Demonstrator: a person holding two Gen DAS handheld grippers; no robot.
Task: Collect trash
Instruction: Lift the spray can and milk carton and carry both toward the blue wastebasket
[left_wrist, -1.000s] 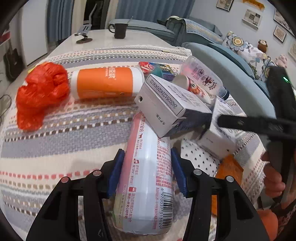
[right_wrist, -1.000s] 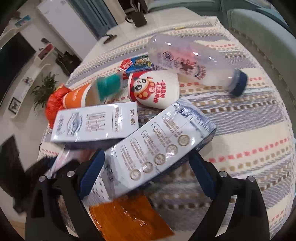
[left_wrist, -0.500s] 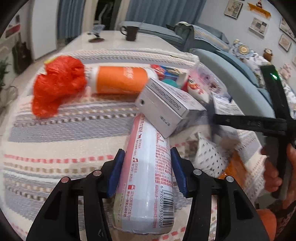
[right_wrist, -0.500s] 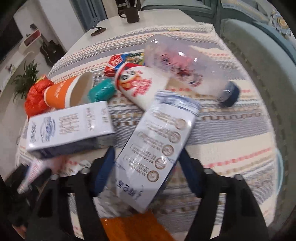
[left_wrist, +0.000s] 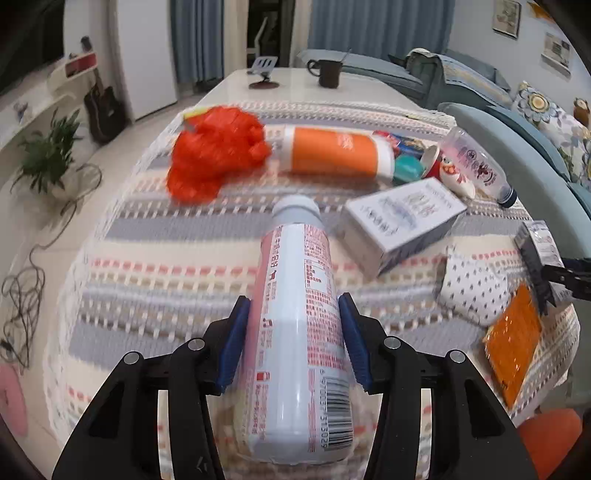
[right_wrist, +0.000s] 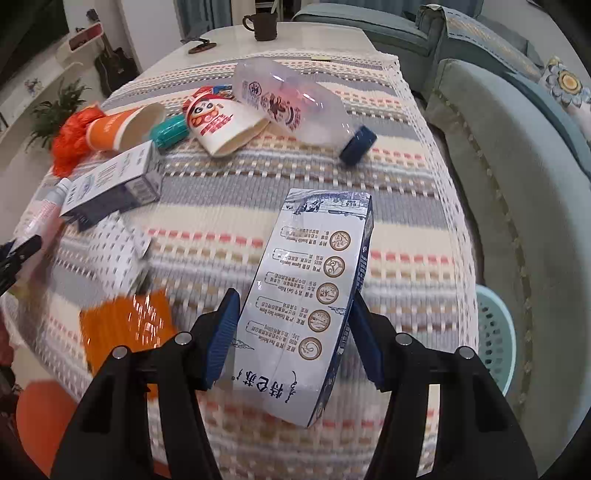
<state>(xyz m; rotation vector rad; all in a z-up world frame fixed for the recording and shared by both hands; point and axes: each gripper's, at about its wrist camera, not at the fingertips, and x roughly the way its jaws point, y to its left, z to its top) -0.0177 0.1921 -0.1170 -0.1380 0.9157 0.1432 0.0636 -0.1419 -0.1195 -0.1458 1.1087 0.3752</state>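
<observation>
The left claw (left_wrist: 293, 332) grips a white bottle (left_wrist: 299, 332). The right claw (right_wrist: 293, 328), jaws just closing, clamps a milk carton (right_wrist: 314, 291) above the striped surface (right_wrist: 406, 229).

Milk carton (right_wrist: 314, 295) reads "特仑苏"; other labels too blurred.

Surfaces in front of you, as they look:

- Tablecloth (left_wrist: 155, 266): woven cloth, coarse ribbed weave, matt.
- White bottle (left_wrist: 299, 332): smooth plastic w/ printed film label, slight sheen.
- Milk carton (right_wrist: 314, 295): coated paperboard, semi-gloss, smooth.
- Second carton (left_wrist: 402, 221): same coated card.
- Clear bottle (right_wrist: 291, 103): transparent plastic, glossy; cap looks matt plastic.
- Orange cup (left_wrist: 336, 155) & panda cup (right_wrist: 225, 125): paper, smooth, low sheen.
- Red bag (left_wrist: 214, 155): thin crinkled plastic.
- Orange wrapper (right_wrist: 125, 328): shiny film, strong glare.
- Your gripper pads (left_wrist: 232, 343): blue, matt, rubbery-looking; frames black matt plastic.
- Basket (right_wrist: 495, 336): perforated plastic.
</observation>
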